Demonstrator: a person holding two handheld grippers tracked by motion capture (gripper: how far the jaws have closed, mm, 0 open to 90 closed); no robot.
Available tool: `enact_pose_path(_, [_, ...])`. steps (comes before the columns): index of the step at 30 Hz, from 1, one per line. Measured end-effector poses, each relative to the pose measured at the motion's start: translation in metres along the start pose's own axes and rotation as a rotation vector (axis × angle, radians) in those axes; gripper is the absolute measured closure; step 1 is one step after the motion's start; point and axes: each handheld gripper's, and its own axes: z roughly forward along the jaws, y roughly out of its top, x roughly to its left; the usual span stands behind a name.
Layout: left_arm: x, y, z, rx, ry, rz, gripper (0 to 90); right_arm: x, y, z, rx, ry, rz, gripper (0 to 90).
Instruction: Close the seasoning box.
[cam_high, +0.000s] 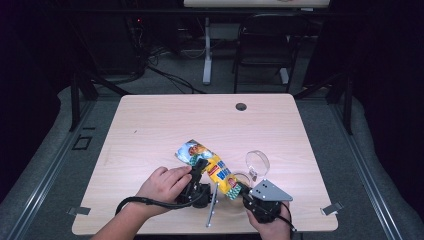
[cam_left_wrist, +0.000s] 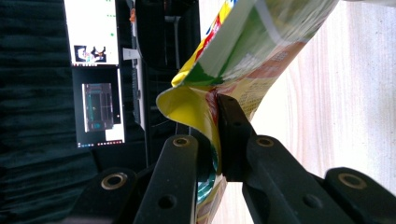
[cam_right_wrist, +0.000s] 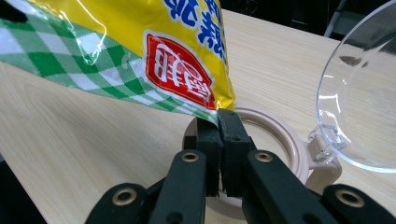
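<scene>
you are holding the snack bag (cam_high: 210, 167) over the near middle of the surface (cam_high: 150, 130), just above it. your left gripper (cam_high: 199, 172) is clamping the bag's upper edge, its jaws closed on the foil. your right gripper (cam_right_wrist: 219, 123) is pinching the bag's green-checked bottom corner over the round beige container (cam_right_wrist: 280, 140), whose clear lid (cam_right_wrist: 359, 93) is standing open at the right.

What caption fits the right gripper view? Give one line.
Right claw shut on the corner of a yellow and green-checked snack bag above a beige round container with its clear lid open.
</scene>
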Motion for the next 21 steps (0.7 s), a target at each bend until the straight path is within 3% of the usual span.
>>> enact_pose_path(12, [-0.004, -0.003, 0.000, 0.011, -0.030, -0.054, 85.5, -0.001, 0.002, -0.001, -0.012, -0.010, 0.005, 88.2])
enact_pose_path(21, [-0.010, -0.007, 0.002, -0.009, -0.038, -0.103, 85.5, -0.002, 0.002, -0.001, -0.022, -0.020, 0.013, 88.1])
